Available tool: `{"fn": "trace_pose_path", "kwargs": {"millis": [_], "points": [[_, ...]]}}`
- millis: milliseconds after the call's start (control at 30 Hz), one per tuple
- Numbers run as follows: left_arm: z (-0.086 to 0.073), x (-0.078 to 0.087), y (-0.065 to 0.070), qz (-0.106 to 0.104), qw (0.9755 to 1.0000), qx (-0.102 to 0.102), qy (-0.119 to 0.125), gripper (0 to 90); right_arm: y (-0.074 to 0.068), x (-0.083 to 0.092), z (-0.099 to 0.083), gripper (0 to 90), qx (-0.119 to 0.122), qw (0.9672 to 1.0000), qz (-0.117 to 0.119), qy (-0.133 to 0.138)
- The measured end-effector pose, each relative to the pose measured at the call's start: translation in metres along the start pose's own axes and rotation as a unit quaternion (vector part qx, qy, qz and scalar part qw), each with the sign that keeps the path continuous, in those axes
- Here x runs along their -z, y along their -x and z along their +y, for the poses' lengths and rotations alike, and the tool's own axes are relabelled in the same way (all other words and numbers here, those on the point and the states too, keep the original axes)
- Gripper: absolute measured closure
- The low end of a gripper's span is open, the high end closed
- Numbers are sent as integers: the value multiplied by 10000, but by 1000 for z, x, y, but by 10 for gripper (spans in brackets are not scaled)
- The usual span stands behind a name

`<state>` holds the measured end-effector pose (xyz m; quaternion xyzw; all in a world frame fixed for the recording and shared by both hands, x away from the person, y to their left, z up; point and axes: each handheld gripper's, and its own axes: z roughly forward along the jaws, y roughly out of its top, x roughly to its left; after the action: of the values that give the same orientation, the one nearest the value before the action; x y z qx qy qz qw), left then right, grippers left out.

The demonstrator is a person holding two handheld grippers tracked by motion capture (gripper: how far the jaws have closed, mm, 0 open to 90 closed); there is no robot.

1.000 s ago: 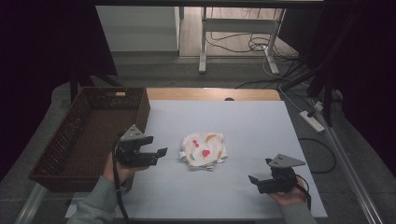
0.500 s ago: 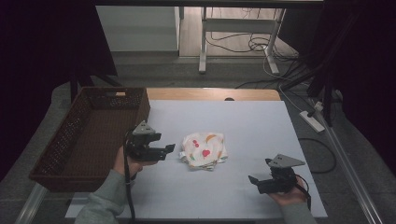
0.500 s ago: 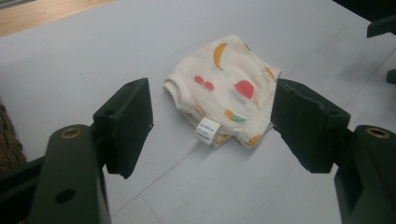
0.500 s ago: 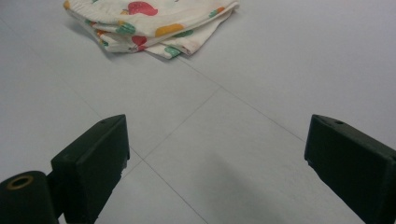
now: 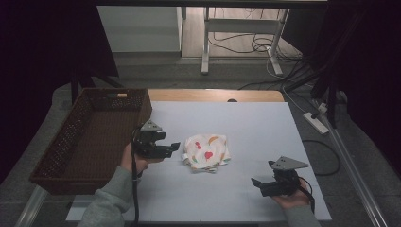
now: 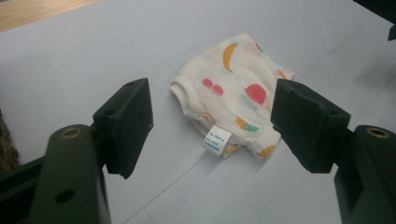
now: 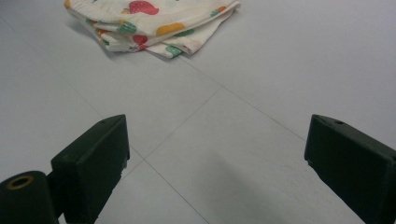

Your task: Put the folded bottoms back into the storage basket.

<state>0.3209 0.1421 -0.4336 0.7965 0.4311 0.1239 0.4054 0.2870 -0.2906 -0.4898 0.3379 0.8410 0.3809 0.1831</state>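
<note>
A folded white cloth (image 5: 206, 152) printed with fruit shapes lies in the middle of the pale table. In the left gripper view the cloth (image 6: 233, 91) shows a small white label at its near edge. My left gripper (image 5: 176, 146) hovers just left of the cloth, open, its jaws wide apart with the cloth (image 6: 233, 91) ahead between them. My right gripper (image 5: 256, 182) rests low near the front right of the table, open and holding nothing. In its view the cloth (image 7: 154, 21) lies farther off at the top.
A brown wicker basket (image 5: 71, 142) stands at the left edge of the table (image 5: 265, 127), right behind my left hand. A wooden strip (image 5: 213, 95) runs along the table's far edge. Cables and a power strip (image 5: 317, 122) lie on the floor to the right.
My left gripper has moved right, toward the cloth, and now sits close beside it. The right gripper has stayed where it was.
</note>
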Motion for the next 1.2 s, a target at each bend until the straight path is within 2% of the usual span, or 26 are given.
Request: {"fn": "trace_pose_path", "kwargs": {"millis": [467, 800, 1200], "points": [[10, -19, 1, -112, 9999, -44, -70, 284, 0, -1, 0, 70, 15, 10000, 16, -25], [14, -33, -1, -28, 9997, -71, -217, 284, 0, -2, -1, 70, 12, 10000, 42, -65], [17, -52, -7, -72, 9994, 25, -336, 285, 1, -3, -1, 70, 9, 9999, 58, -86]]}}
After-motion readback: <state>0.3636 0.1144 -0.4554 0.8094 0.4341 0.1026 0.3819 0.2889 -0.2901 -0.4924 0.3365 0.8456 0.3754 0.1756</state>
